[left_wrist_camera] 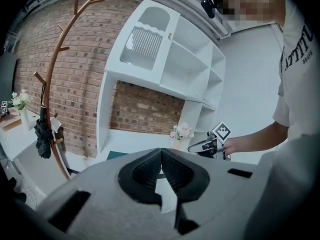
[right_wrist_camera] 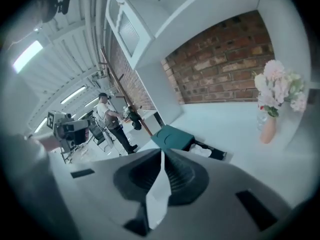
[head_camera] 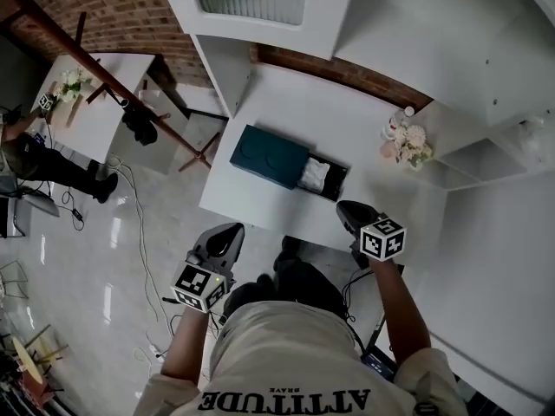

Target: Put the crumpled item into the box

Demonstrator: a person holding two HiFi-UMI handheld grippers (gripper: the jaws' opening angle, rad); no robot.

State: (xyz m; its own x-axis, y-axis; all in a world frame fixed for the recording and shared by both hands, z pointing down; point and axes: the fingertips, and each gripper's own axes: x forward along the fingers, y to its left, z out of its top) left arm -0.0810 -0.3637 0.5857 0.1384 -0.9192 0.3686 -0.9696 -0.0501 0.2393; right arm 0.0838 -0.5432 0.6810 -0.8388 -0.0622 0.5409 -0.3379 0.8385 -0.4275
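A dark box lies on the white table, its teal lid slid to the left. A crumpled white item sits inside the box's open end. The right gripper view shows the same lid, crumpled item and box ahead of the jaws. My right gripper hovers over the table's near edge, just right of the box, shut with nothing in it. My left gripper hangs off the table's near left, also shut and empty.
A pink vase of flowers stands at the table's right end. White shelving rises behind the table. A wooden coat stand stands to the left. A person stands by a second table, with cables on the floor.
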